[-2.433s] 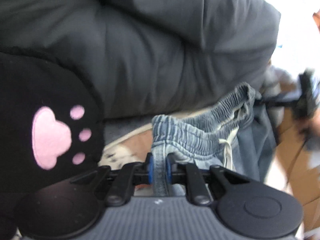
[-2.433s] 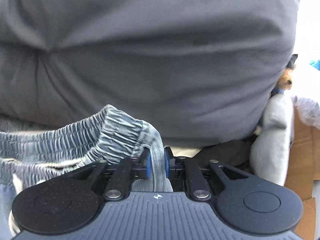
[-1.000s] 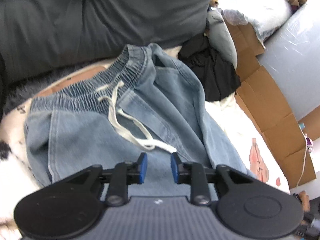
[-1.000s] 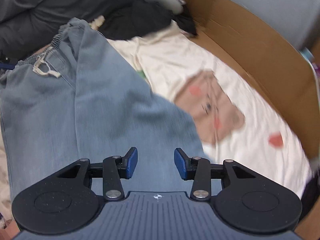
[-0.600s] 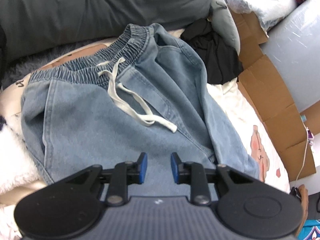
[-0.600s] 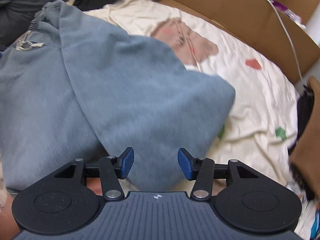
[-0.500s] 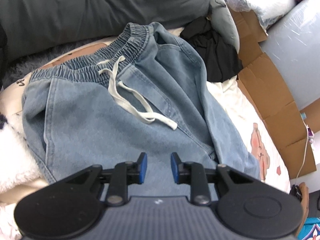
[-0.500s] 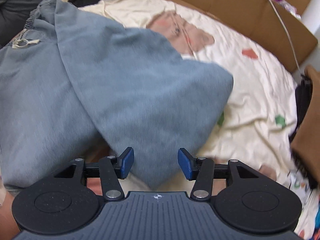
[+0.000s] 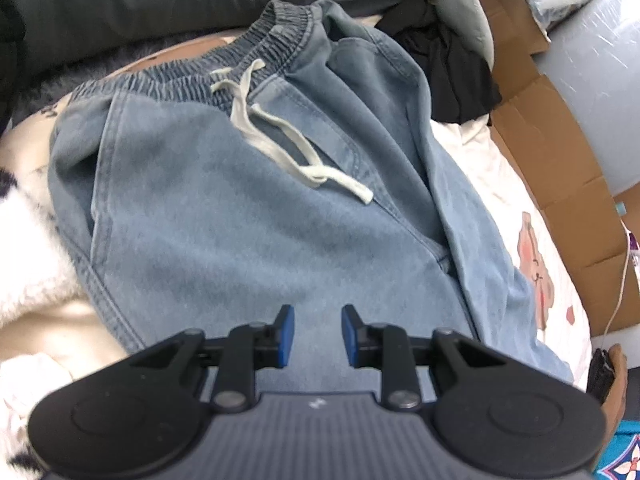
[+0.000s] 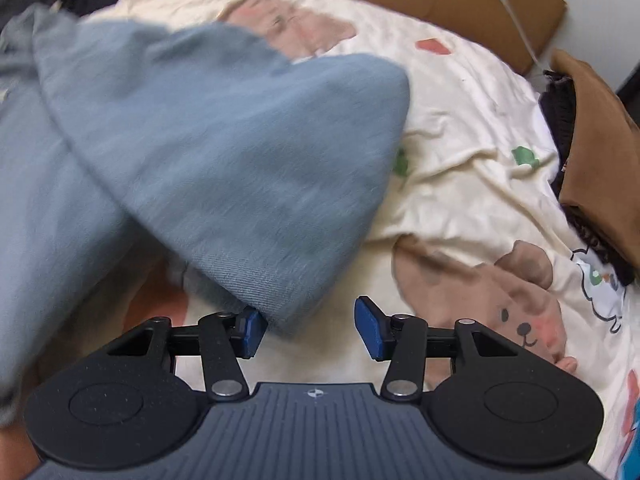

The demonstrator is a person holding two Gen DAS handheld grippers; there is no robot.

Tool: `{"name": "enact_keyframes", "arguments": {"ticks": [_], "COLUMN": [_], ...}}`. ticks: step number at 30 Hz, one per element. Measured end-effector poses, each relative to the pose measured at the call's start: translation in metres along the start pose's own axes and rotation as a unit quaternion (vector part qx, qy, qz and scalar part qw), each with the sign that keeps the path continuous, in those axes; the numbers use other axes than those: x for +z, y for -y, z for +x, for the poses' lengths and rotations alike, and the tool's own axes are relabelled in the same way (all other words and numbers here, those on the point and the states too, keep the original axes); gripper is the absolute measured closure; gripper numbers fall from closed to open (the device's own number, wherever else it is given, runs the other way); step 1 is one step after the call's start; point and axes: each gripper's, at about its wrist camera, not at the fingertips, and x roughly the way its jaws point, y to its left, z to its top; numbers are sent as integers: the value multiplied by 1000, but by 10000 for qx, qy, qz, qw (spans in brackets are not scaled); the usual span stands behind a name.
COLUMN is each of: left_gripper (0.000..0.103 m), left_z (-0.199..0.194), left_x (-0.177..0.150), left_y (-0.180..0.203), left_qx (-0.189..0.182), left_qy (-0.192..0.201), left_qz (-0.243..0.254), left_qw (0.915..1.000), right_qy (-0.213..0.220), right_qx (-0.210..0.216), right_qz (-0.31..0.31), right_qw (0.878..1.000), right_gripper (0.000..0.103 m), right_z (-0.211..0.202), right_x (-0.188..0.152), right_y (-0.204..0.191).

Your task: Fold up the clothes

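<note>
Light blue denim shorts (image 9: 248, 208) lie spread on the bed, elastic waistband (image 9: 240, 64) at the far end with a white drawstring (image 9: 280, 140) across the front. My left gripper (image 9: 317, 336) hovers open and empty over the shorts' near part. In the right wrist view the shorts (image 10: 224, 140) show as two overlapping leg ends. My right gripper (image 10: 308, 332) is open and empty just before the hem of the upper leg (image 10: 280, 312).
A cream bedsheet (image 10: 480, 152) with bear prints lies under the shorts. Cardboard (image 9: 560, 152) lines the right side. A dark grey duvet (image 9: 160, 0) and black garment (image 9: 452, 68) lie beyond the waistband. A brown garment (image 10: 592, 128) sits at right. A white fluffy item (image 9: 28, 248) lies at left.
Both grippers let go of the waistband and pulled back. The left one now hovers over the laid-out shorts. The right one has swung down to the leg hem.
</note>
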Motion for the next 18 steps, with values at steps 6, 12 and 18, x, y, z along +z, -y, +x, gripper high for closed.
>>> {"name": "enact_keyframes", "arguments": {"ticks": [6, 12, 18], "left_gripper": [76, 76, 76], "left_z": [-2, 0, 10], "left_x": [16, 34, 56], "left_y": [4, 7, 16], "left_qx": [-55, -122, -224], "left_qy": [244, 432, 628], "left_qz": [19, -5, 0], "left_qw": [9997, 9990, 9978], "right_qy": [138, 123, 224], "right_qx": [194, 192, 49], "right_qz": [-126, 74, -303], "right_qw": [9996, 9997, 9993], "right_gripper": [98, 100, 100], "right_z": [-14, -33, -44], "right_x": [26, 68, 124], "right_y": [6, 31, 51]}}
